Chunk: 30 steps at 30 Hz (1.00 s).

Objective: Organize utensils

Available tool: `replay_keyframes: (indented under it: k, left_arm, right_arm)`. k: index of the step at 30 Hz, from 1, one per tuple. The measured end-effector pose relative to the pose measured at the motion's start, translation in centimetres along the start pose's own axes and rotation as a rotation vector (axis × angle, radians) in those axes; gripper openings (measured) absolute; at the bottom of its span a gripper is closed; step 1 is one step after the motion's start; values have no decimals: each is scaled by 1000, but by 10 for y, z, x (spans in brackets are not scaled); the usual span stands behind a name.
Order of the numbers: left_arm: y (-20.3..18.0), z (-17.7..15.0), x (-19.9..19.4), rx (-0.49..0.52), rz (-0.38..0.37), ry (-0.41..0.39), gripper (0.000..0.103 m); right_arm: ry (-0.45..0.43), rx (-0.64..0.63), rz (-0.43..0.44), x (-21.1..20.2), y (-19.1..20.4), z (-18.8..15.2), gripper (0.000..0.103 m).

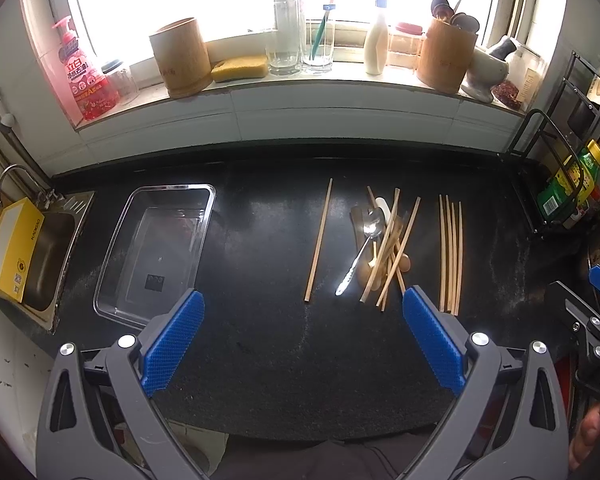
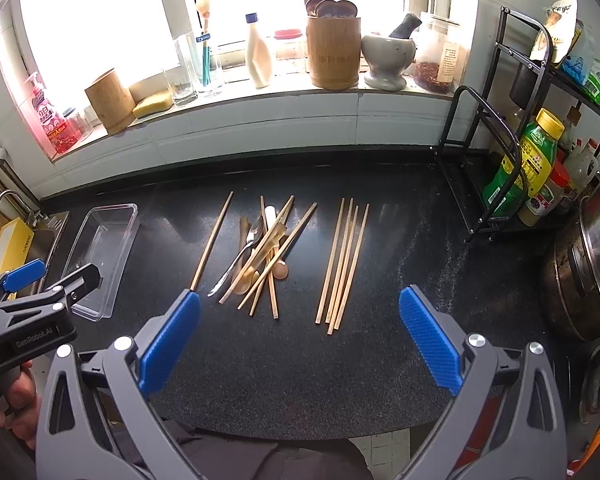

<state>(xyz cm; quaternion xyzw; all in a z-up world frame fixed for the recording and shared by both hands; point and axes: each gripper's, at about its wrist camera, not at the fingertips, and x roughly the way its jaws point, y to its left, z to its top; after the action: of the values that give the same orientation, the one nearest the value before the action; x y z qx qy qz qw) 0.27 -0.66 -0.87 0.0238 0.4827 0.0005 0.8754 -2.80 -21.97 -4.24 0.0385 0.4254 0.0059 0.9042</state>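
Wooden chopsticks [image 2: 342, 262] ahead of right claw [image 2: 300, 334] | both claws wide | left claw [image 1: 303, 338] empty

black speckled countertop [image 2: 284, 360], clear plastic tray [image 2: 100, 256], single chopstick [image 2: 212, 242], jumbled utensil pile [image 2: 260, 252], aligned chopsticks [image 2: 342, 264]

On the worktop [image 2: 300, 360] lie one single chopstick [image 2: 212, 242], a neat row of four chopsticks [image 2: 342, 264], and one mixed heap [image 2: 262, 254] whose pieces I cannot count exactly; it holds one metal spoon [image 2: 238, 258]. There is one clear plastic tray [image 2: 100, 256]. On the window sill stand two bamboo holders [image 2: 332, 52], two drinking glasses [image 2: 180, 80], and one mortar with pestle [image 2: 388, 56].
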Motion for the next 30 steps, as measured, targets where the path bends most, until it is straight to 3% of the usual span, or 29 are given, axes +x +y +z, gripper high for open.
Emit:
replay_keyframes:
  k: [30]
  left_arm:
    - [-2,1,2,2,1,2,97]
  right_arm:
    - [-5,-7,4,0,0,3,96]
